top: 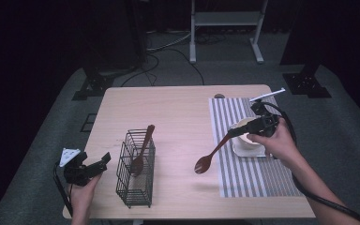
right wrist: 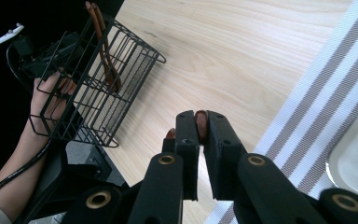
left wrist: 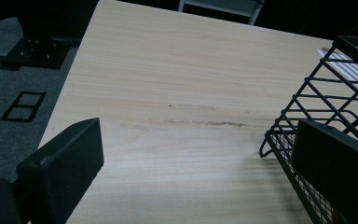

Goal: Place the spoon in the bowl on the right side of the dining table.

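My right hand-held gripper grasps a brown spoon by its handle, bowl hanging over the counter left of the striped mat. My left hand-held gripper is released, just left of the wire basket, where another spoon leans.

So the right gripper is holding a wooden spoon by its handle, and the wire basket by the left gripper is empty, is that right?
Not quite. The wire basket is not empty: the high view shows another wooden utensil standing in it. The rest holds: the right gripper grips the wooden spoon by its handle, and the basket sits by the left gripper.
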### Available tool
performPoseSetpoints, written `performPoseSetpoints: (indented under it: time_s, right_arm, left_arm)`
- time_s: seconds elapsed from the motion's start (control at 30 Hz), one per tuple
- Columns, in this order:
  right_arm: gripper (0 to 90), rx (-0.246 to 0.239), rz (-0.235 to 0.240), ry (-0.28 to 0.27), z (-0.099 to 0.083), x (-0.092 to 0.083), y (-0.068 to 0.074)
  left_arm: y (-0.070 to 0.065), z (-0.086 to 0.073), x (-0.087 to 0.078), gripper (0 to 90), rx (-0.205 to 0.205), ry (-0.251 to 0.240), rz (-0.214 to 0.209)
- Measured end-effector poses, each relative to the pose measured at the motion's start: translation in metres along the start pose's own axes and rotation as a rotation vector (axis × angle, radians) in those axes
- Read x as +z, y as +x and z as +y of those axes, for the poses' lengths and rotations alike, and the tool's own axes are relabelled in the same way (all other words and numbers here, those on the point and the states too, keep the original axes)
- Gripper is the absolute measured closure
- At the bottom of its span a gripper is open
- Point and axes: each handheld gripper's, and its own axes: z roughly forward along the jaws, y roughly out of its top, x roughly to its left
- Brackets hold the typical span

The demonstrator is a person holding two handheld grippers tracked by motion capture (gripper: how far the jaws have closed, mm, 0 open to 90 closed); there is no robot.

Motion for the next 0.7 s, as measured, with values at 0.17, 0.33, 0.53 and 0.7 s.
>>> performPoseSetpoints:
  time_s: [0.17, 0.33, 0.53, 0.7]
  right_arm:
    - [83.3, 0.014, -0.011, -0.013, -0.002, -0.007, -0.006]
    - [83.3, 0.027, -0.024, -0.024, -0.003, -0.015, -0.011]
    - [83.3, 0.036, -0.032, -0.032, -0.005, -0.021, -0.015]
    - [83.3, 0.047, -0.042, -0.042, -0.007, -0.027, -0.02]
  left_arm:
    - [0.0, 0.0, 0.0, 1.6, 0.004, 0.003, 0.0]
    - [0.0, 0.0, 0.0, 1.6, 0.004, 0.001, 0.0]
    - [0.0, 0.0, 0.0, 1.6, 0.006, 0.004, 0.0]
    - [0.0, 0.0, 0.0, 1.6, 0.005, 0.003, 0.001]
